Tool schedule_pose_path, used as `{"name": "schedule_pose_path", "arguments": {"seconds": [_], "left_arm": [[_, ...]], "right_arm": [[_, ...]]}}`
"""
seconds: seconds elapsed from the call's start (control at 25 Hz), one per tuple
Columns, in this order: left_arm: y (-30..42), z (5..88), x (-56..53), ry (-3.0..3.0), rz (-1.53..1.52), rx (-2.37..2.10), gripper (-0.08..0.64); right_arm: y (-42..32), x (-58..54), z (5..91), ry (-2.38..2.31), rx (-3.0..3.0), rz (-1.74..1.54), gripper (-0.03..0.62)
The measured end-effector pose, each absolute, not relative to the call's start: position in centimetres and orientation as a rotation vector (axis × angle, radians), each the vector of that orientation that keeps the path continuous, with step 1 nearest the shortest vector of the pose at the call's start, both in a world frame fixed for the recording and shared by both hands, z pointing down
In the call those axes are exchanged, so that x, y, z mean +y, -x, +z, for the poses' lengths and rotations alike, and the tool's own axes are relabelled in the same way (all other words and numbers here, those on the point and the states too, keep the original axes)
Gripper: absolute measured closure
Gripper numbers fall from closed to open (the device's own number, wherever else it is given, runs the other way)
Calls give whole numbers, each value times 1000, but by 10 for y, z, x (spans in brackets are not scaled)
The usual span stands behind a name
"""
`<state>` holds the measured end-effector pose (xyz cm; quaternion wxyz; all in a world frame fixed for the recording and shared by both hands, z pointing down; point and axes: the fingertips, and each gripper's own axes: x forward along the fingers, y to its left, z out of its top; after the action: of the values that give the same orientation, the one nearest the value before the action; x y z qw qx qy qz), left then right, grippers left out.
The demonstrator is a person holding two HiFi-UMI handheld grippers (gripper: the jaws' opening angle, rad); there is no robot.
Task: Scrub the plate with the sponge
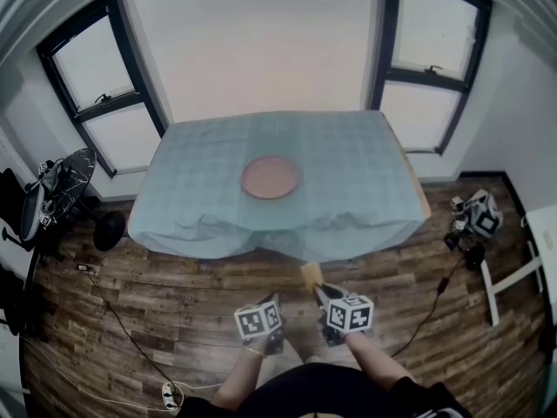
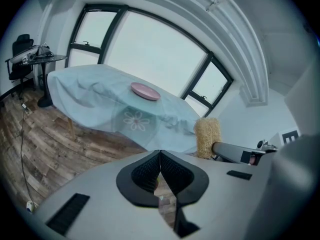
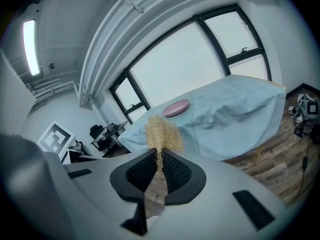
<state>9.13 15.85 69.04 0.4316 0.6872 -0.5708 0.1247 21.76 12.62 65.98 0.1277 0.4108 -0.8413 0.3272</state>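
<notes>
- Scrubbing hasn't started, I'd say: the round pink plate (image 1: 271, 178) lies on the pale blue cloth (image 1: 357, 181) over the table, well apart from both grippers.
- The right gripper (image 3: 159, 155) pinches the straw-coloured fibrous sponge (image 3: 162, 131), its jaws closed on the sponge's lower tuft.
- The left gripper (image 2: 160, 153) has its jaws together, holding nothing.
- What's left: carry the sponge to the plate and scrub.

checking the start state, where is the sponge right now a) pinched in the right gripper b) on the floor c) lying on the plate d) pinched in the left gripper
a, the right gripper view shows the right gripper shut on the straw-coloured sponge, away from the plate.
</notes>
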Motion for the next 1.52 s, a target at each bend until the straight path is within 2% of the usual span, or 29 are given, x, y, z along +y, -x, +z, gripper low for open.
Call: {"name": "schedule_pose_path", "arguments": {"seconds": [0.76, 1.52], "left_arm": [[-23, 689, 48, -1723, 280, -1413, 552], [80, 683, -21, -1690, 280, -1387, 552]], "right_arm": [[-154, 17, 657, -1229, -2440, 988, 557], [-48, -58, 642, -1240, -2433, 1028, 557]]}}
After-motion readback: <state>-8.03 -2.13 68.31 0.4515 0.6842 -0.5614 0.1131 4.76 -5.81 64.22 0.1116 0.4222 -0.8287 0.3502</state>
